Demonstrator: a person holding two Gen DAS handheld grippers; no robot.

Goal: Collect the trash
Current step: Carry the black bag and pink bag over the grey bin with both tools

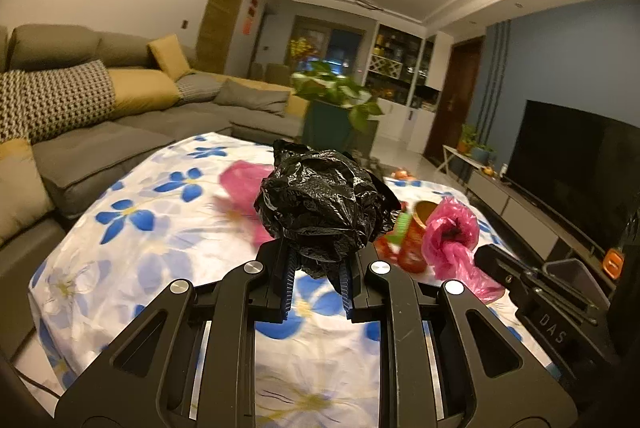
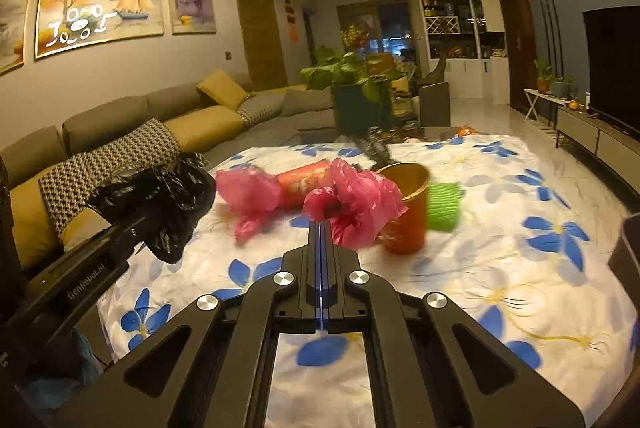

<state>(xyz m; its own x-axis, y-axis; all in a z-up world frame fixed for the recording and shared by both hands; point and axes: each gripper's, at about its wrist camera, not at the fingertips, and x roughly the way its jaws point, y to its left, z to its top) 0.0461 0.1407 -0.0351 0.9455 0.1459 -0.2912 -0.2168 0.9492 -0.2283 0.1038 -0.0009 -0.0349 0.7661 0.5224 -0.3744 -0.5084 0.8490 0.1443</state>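
- My left tool [image 1: 316, 268] pinches a crumpled black plastic bag [image 1: 320, 207], held off the flowered cloth [image 1: 140, 248] that covers the counter; its blue-ribbed fingers [image 1: 289, 278] sit apart around the bag's lower folds.
- My right tool [image 2: 322, 228] has its fingers pressed together, and a pink plastic bag [image 2: 360, 203] bunches right at their tips. I judge it to be caught between them, though the contact itself is hidden.
- The relation that matters: the remaining trash lies straight ahead of the right tool and ahead-right of the left one. The right tool is nearer.
- Just behind the pink bag stands an upright orange cup [image 2: 406, 211], touching it or nearly so. A green ribbed piece [image 2: 443, 205] sits beside the cup, to its right.
- An orange tube [image 2: 304, 183] lies on its side, long axis running left-right across my line of approach, with a 2nd pink bag [image 2: 248, 193] at its left end.
- A dark bin [image 1: 570, 272] shows at the right edge of the left view, beyond the right tool [image 1: 496, 260]. I judge it the likely drop point, so both loads would swing rightward.
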